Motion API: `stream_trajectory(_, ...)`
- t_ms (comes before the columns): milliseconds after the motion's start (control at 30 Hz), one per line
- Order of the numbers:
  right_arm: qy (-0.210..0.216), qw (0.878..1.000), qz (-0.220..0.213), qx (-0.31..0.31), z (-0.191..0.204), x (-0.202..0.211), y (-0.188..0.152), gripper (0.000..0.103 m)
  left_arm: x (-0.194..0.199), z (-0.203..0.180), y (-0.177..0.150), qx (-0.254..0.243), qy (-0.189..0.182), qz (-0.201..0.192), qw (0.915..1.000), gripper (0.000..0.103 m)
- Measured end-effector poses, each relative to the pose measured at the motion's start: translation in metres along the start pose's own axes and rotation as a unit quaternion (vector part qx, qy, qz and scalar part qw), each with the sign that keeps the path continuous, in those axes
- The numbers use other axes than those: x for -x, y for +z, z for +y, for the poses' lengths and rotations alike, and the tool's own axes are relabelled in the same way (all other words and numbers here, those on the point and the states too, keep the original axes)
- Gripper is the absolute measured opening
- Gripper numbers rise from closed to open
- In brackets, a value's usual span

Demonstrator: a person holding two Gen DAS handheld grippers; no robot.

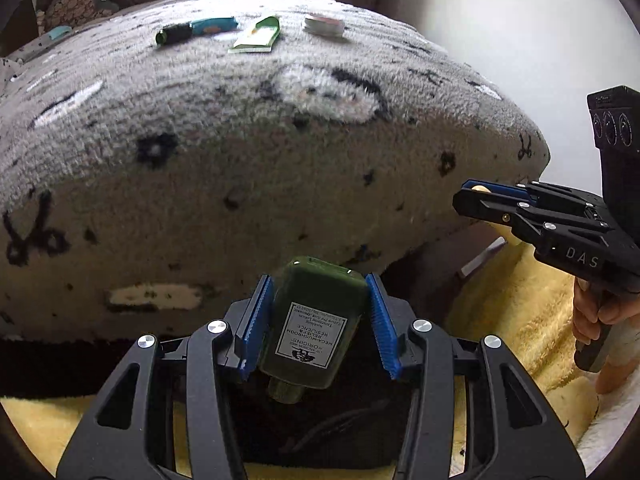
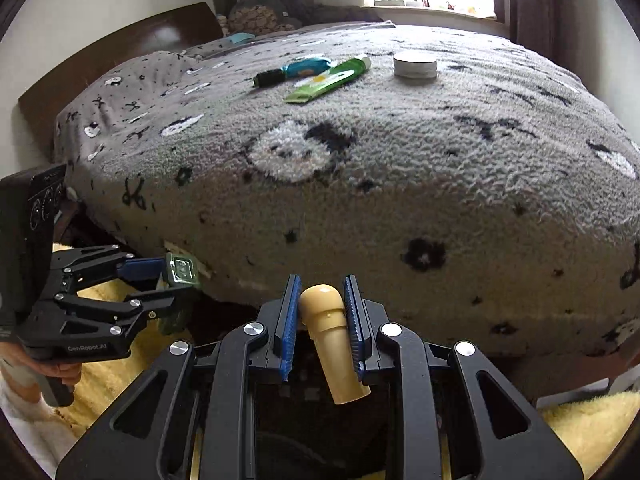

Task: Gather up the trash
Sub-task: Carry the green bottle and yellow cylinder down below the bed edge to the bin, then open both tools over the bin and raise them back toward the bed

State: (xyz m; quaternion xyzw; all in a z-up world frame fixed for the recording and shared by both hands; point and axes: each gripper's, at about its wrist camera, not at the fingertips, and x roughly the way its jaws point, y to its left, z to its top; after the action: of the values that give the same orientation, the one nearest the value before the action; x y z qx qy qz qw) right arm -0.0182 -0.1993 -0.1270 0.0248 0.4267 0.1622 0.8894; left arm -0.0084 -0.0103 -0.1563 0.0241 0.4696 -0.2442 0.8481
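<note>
While pinched between blue pads, dark green bottle [image 1: 310,328] in left gripper [image 1: 318,322], cap toward the camera, white label facing up, printed text upside down. Seen from the right wrist view as a green block at the tip of that gripper, low beside the bed edge. Right gripper [image 2: 322,328] clamped narrow on a tan tube [image 2: 332,344], rounded end forward, tilted slightly between the pads. Both held just off the near edge of the bed [image 2: 400,184], above yellow fleece [image 1: 532,304]. Grey patterned blanket [image 1: 240,152] over the mattress. Far across it: small dark green bottle [image 2: 270,78], teal wrapper [image 2: 306,66] touching it, green tube [image 2: 330,78] just beside, round white tin [image 2: 415,65] apart to the right.
</note>
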Motion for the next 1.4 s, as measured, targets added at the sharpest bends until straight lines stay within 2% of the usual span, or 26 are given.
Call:
stream_trajectory(333,0.001,0.997,0.076,-0.017,0.0,-0.047,-0.031,0.023,-0.06,0.017,-0.041,0.026,0.03,0.088,0.9953,0.045)
stream_trajectory(667,0.007,0.99,0.141,-0.028,0.0,-0.089,-0.05,0.023,-0.089,0.022,-0.057,0.051,0.016,0.14,0.9888,0.045)
stream_trajectory(1067,0.034,0.982,0.181,-0.051,-0.002,-0.114,-0.06,0.024,-0.111,0.017,-0.064,0.051,0.009,0.167,0.9846,0.045)
stream_trajectory(1400,0.053,0.98,0.183,-0.063,-0.003,-0.124,-0.057,0.025,-0.113,0.015,-0.068,0.047,0.0,0.18,0.9826,0.045)
